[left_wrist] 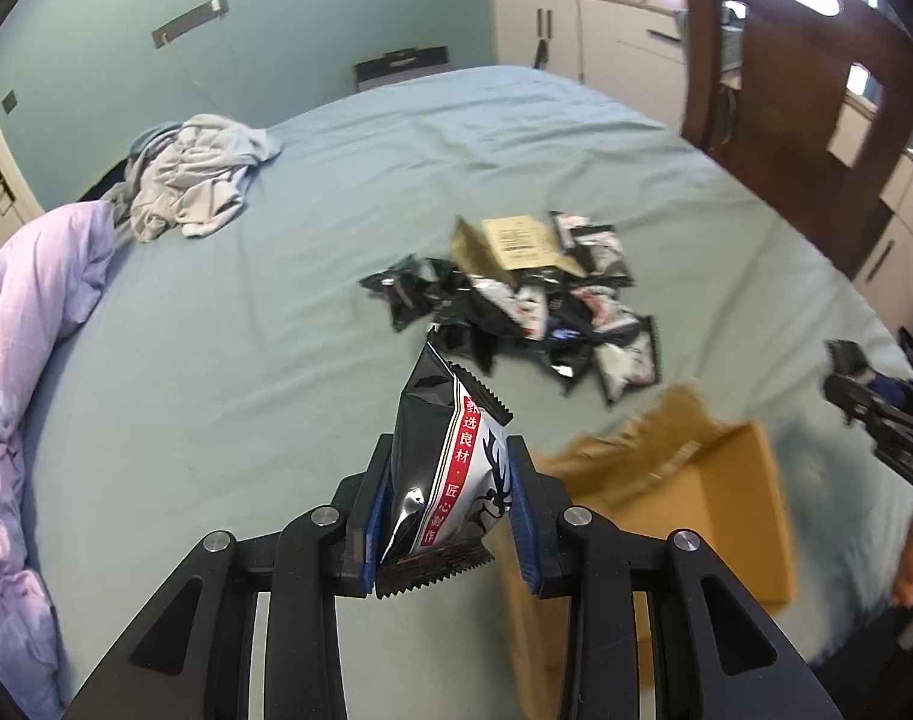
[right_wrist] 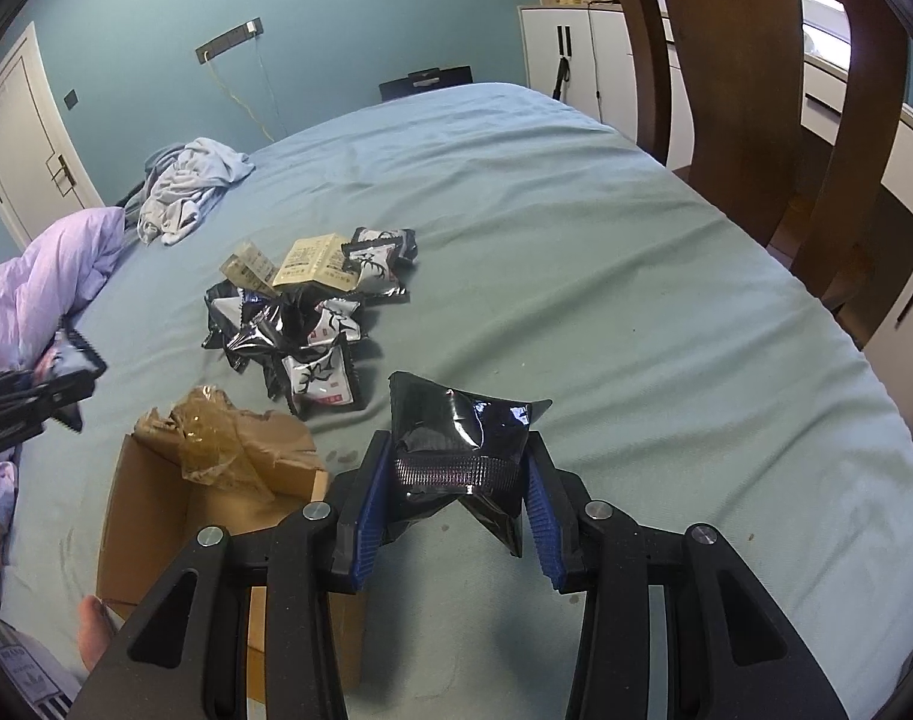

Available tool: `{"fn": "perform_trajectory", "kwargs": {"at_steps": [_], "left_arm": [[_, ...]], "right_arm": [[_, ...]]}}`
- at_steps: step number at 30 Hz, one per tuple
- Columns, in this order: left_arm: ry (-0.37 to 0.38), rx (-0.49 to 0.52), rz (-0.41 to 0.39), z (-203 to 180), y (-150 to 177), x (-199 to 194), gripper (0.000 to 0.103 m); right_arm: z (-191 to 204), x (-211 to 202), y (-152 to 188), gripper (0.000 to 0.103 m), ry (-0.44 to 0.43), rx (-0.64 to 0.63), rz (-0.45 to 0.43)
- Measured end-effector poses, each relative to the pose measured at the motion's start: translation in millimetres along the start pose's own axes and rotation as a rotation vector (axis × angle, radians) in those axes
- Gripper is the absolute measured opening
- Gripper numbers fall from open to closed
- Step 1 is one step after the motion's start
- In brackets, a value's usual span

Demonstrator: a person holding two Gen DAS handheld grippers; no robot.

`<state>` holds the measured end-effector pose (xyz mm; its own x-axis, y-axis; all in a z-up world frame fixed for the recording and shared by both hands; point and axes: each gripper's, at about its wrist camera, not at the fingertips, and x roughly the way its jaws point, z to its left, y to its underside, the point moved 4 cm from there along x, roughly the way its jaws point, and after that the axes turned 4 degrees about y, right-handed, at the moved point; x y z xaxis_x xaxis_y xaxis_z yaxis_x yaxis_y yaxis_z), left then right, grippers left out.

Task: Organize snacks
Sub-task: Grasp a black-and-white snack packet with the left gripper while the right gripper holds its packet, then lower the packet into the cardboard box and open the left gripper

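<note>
Black foil with a red strip and a deer drawing marks the snack packet (left_wrist: pixel 450 468) clamped between the blue pads of the left gripper (left_wrist: pixel 450 504), held upright above the bed sheet (left_wrist: pixel 246 360). Its crimped lower edge sticks out below the pads. The right gripper (right_wrist: pixel 456 492) grasps a second packet (right_wrist: pixel 462 438), a plain black one turned sideways, its crimped seam running across between the pads.

Just beside both grippers lies an open cardboard box (right_wrist: pixel 150 516), with torn flaps and crumpled clear tape (right_wrist: pixel 216 438) at its far end. It sits to the right of the left gripper and to the left of the right one.

Farther out on the sheet lies a loose pile of snack packets (right_wrist: pixel 312 324), black and white ones heaped together, with two tan sachets (right_wrist: pixel 312 261) at the far side of the heap.

Near the left edge of the bed a lilac quilt (left_wrist: pixel 18 360) is bunched up, and beyond it lies a crumpled pale blue garment (left_wrist: pixel 198 174). A dark wooden bed frame (right_wrist: pixel 726 60) rises at the right, with white cabinets (right_wrist: pixel 576 54) against the teal wall (right_wrist: pixel 336 12).
</note>
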<state>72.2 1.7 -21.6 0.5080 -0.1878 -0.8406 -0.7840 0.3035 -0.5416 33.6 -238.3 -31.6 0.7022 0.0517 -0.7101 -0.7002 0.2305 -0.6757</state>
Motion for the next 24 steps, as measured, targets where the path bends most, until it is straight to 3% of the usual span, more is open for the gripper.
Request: {"fn": "perform_trajectory", "kwargs": {"at_steps": [5, 9, 16, 24], "left_arm": [[0.087, 0.016, 0.060, -26, 20, 3, 0.033], [0.052, 0.106, 0.105, -47, 30, 20, 0.033], [0.061, 0.094, 0.195, -51, 39, 52, 0.033], [0.077, 0.123, 0.211, -62, 41, 68, 0.034]], "right_arm": [[8, -8, 0, 0.040, -0.016, -0.029, -0.024], [14, -9, 4, 0.040, -0.007, -0.055, -0.031], [22, -11, 6, 0.040, -0.008, -0.076, -0.040], [31, -5, 7, 0.040, 0.007, -0.113, -0.028]]}}
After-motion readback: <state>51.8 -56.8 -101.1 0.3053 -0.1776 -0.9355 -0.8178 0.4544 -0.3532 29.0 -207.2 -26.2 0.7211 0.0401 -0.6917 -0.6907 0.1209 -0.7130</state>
